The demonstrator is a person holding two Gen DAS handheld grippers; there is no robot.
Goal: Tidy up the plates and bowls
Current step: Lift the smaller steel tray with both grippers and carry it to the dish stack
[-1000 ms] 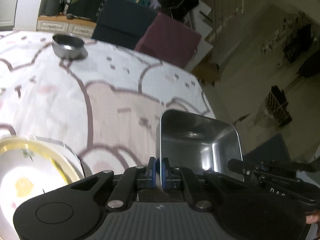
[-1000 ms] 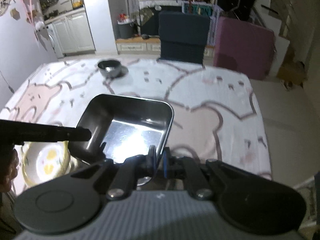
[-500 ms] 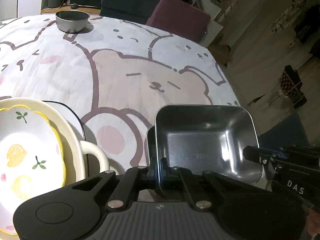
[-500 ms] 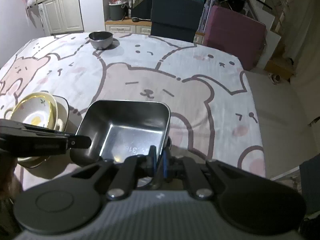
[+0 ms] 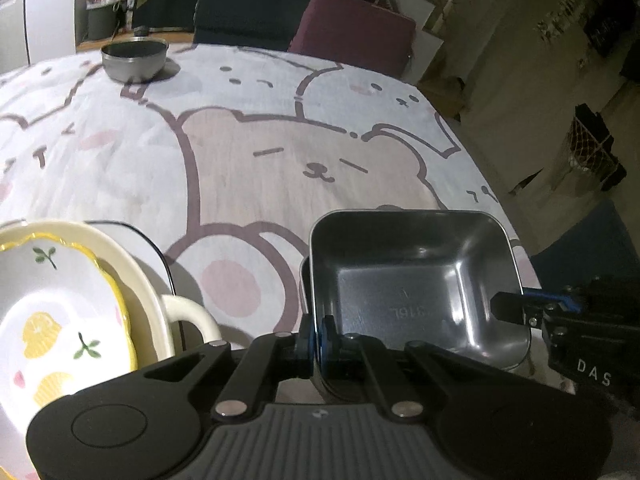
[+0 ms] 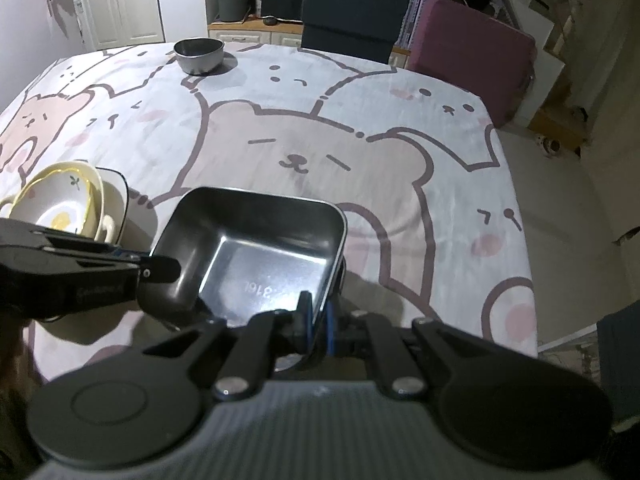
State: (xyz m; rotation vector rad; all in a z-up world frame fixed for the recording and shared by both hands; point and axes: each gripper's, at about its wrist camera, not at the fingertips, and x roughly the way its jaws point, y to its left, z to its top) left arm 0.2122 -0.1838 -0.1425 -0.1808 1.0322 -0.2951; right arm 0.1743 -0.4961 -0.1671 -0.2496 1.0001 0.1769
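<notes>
A square steel dish (image 5: 412,280) (image 6: 256,248) sits low over the bear-print tablecloth, near the front right. My left gripper (image 5: 318,328) is shut on its left wall, and in the right wrist view it comes in from the left (image 6: 160,270). My right gripper (image 6: 316,320) is shut on the opposite wall and shows at the dish's right rim (image 5: 508,308) in the left wrist view. A darker rim under the dish may be a second steel dish; I cannot tell. To the left stands a stack with a lemon-print bowl (image 5: 60,320) (image 6: 60,204) on top.
The lemon-print bowl rests in a cream dish with a handle (image 5: 188,316) on a black-rimmed plate (image 6: 118,188). A round steel bowl (image 5: 134,60) (image 6: 199,55) stands at the far side. Two chairs (image 6: 352,8) are behind the table. The table edge (image 5: 480,172) runs close on the right.
Both grippers have come down with the steel dish, which went from tilted up to roughly level just above the cloth. The lemon bowl stack has come further into view.
</notes>
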